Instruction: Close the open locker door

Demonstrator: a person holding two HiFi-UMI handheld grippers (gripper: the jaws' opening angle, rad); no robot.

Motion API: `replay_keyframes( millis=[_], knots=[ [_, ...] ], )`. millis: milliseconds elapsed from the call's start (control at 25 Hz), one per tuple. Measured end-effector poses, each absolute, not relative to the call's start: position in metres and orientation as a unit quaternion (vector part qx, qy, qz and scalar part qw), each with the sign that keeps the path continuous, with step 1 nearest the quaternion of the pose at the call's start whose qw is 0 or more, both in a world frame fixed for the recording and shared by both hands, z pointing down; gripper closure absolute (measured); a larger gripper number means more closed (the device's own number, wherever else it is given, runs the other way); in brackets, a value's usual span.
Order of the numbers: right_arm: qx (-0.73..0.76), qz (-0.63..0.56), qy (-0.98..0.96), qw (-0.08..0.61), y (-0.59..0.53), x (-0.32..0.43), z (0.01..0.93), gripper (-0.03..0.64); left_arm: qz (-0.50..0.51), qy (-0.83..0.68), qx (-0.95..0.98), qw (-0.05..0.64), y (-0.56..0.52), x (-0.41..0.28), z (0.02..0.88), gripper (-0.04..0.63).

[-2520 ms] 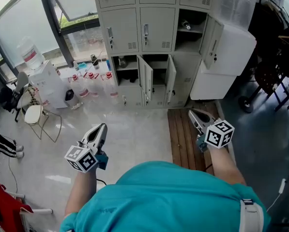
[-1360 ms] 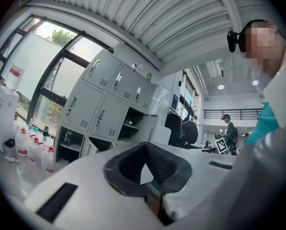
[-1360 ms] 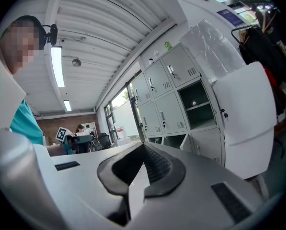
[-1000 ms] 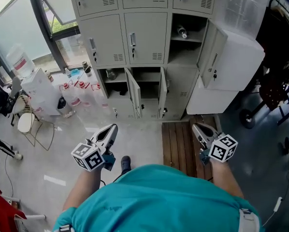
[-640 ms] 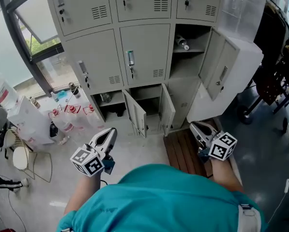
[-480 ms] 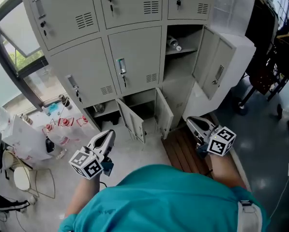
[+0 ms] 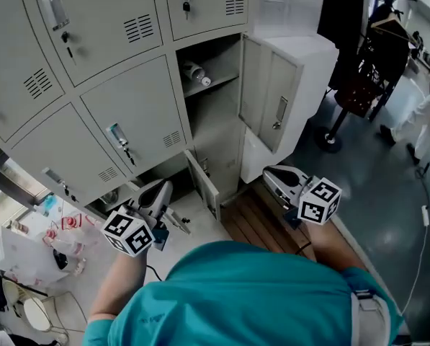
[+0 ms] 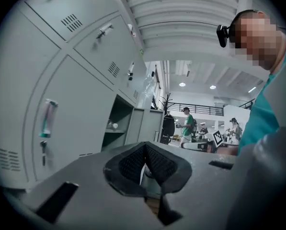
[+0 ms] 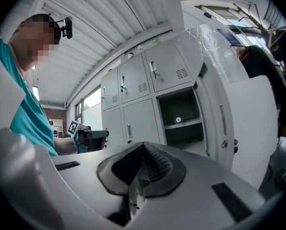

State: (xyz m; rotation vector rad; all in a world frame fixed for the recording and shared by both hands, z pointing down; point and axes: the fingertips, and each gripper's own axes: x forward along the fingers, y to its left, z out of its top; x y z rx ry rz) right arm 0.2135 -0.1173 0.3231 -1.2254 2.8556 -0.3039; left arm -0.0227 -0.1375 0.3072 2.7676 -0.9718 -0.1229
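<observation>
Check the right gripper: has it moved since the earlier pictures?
Yes. The right gripper has come closer to the open locker door, carried forward as the person walked up to the lockers; it is not touching the door yet.

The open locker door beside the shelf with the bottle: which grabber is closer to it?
Right. The right gripper is just below that open door, low in front of it. The left gripper is farther away to the left, under the closed lockers.
</observation>
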Motion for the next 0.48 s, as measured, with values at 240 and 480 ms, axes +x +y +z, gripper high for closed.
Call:
replay_keyframes(
  millis=[240,480],
  knots=[
    [-0.41,-0.082,0.908,0.009,-0.134,0.295,0.317,0.618,-0.026,-0.269,0.962,0.04,-0.189,0.112,0.259,0.591],
    [-0.439,-0.112,0.891,0.016,-0.131,0.367,0.342,0.618,0.019,-0.236,0.971,0.033,-0.226,0.245,0.262,0.585]
  ],
)
